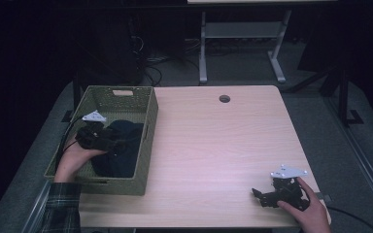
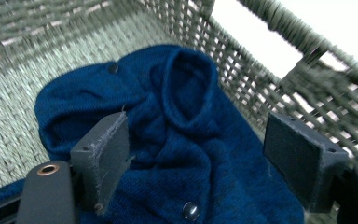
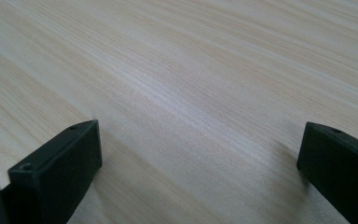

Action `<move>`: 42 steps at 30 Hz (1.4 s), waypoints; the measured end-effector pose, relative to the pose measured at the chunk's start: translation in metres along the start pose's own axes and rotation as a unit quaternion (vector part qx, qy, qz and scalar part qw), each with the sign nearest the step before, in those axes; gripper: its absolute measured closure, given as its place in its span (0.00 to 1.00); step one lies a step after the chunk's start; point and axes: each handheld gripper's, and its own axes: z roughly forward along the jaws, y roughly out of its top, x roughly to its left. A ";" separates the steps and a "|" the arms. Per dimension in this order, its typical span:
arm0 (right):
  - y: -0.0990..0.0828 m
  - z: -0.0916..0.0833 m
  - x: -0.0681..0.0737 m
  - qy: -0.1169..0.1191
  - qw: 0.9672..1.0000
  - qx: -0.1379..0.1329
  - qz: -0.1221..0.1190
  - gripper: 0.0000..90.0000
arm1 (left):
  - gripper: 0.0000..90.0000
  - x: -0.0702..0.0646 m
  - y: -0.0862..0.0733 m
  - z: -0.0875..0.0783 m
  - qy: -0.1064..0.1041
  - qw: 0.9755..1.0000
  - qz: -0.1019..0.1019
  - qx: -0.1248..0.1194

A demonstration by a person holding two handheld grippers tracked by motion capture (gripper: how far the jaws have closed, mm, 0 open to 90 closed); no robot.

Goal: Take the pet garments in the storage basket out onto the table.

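A green woven basket (image 1: 148, 133) stands at the table's left edge with a dark blue knitted garment (image 1: 126, 145) crumpled inside. My left gripper (image 1: 114, 144) reaches into the basket from the near left. In the left gripper view its jaws stand apart just above the blue garment (image 2: 186, 130), which has small snap buttons; the pads are not pressing the cloth. My right gripper (image 1: 258, 196) rests low at the table's near right corner, open, and the right gripper view has its jaws wide over bare wood (image 3: 191, 93).
The light wooden table (image 1: 223, 145) has a cable hole (image 1: 224, 98) near its far edge. A white desk frame (image 1: 243, 43) and cables stand on the dark floor beyond. The basket wall (image 2: 279, 79) lies close on the right of the left gripper.
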 end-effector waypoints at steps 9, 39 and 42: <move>0.000 0.000 0.000 0.000 1.000 0.000 0.000 0.00 | 0.33 0.000 -0.006 0.014 -0.014 0.999 0.004 0.032; 0.000 0.000 0.000 0.000 1.000 0.000 0.000 0.00 | 0.52 -0.009 -0.017 0.054 -0.001 0.987 0.011 0.163; 0.000 0.000 0.000 0.000 1.000 0.000 0.000 0.00 | 0.69 -0.006 -0.016 0.050 -0.004 0.986 -0.004 0.169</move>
